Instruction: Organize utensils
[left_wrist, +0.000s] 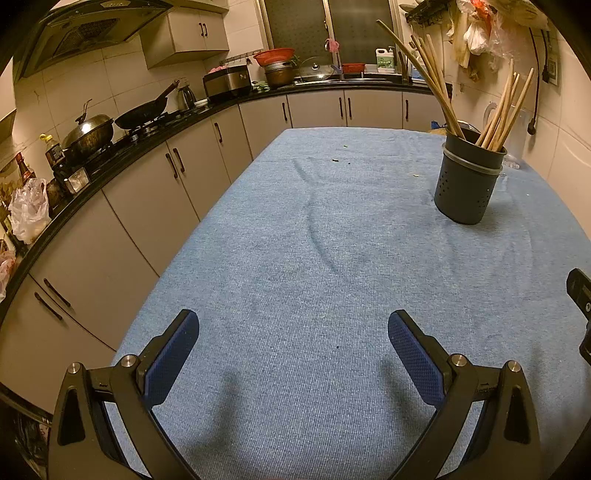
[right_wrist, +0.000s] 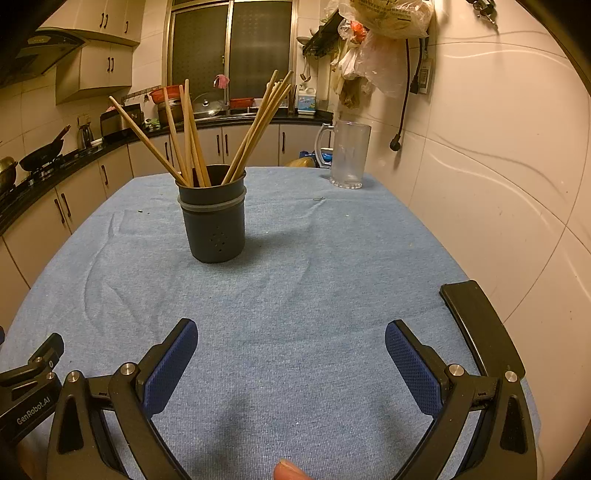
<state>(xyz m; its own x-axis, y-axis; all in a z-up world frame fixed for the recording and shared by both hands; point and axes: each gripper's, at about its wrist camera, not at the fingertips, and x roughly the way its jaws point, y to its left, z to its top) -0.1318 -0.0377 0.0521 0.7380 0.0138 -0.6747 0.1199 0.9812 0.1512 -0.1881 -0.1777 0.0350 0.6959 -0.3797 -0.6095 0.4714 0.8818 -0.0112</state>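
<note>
A dark perforated utensil holder (left_wrist: 467, 181) (right_wrist: 216, 221) stands upright on the blue tablecloth, far right in the left wrist view and left of centre in the right wrist view. Several wooden chopsticks (left_wrist: 498, 110) (right_wrist: 192, 136) lean out of it in two bunches. My left gripper (left_wrist: 293, 332) is open over bare cloth near the table's front, well short of the holder. My right gripper (right_wrist: 290, 341) is open too, nothing between its blue pads, with the holder ahead and slightly left. Part of the left gripper's body (right_wrist: 29, 376) shows at the lower left of the right wrist view.
A clear glass mug (right_wrist: 347, 155) stands at the table's far right by the tiled wall (right_wrist: 498, 166). A black flat object (right_wrist: 476, 325) lies at the table's right edge. Kitchen counter (left_wrist: 110, 155) with pans runs along the left. A fingertip (right_wrist: 290, 470) shows at the bottom.
</note>
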